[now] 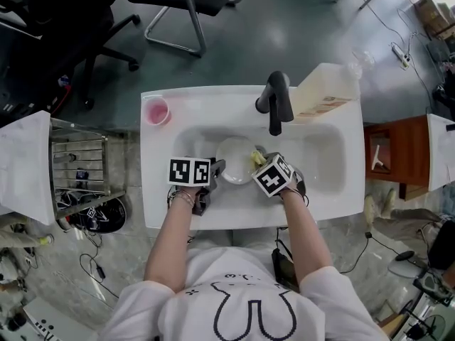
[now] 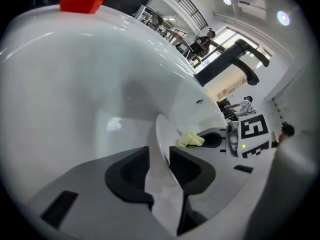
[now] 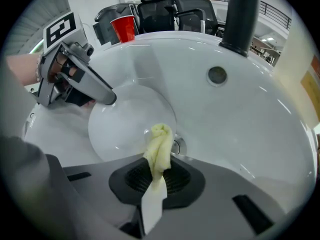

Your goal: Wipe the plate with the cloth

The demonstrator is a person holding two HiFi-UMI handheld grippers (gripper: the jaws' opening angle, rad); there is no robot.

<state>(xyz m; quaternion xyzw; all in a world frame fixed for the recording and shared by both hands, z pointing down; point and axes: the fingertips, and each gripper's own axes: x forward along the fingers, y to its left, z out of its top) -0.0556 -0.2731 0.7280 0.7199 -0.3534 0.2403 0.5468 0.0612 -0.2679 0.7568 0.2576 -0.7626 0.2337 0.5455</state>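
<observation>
Clamping the left rim of the plate (image 1: 234,160) in narrow jaws, the left gripper (image 2: 160,160) steadies it inside the sink (image 1: 320,155) for wiping. The right gripper (image 3: 159,170) pinches the yellow cloth (image 3: 160,139), its wad poking out at the plate's right edge

The plate (image 1: 236,160) lies in the basin of the sink (image 1: 334,190), at the centre of the head view. The left gripper (image 1: 217,168) has the plate's left rim between its jaws. The right gripper (image 1: 260,163), its jaws on the cloth (image 1: 256,158), is at the plate's right edge. Above the basin stands the faucet (image 1: 276,101), with a cup (image 1: 156,110) on the sink's upper left corner and a container (image 1: 327,91) on its upper right.
</observation>
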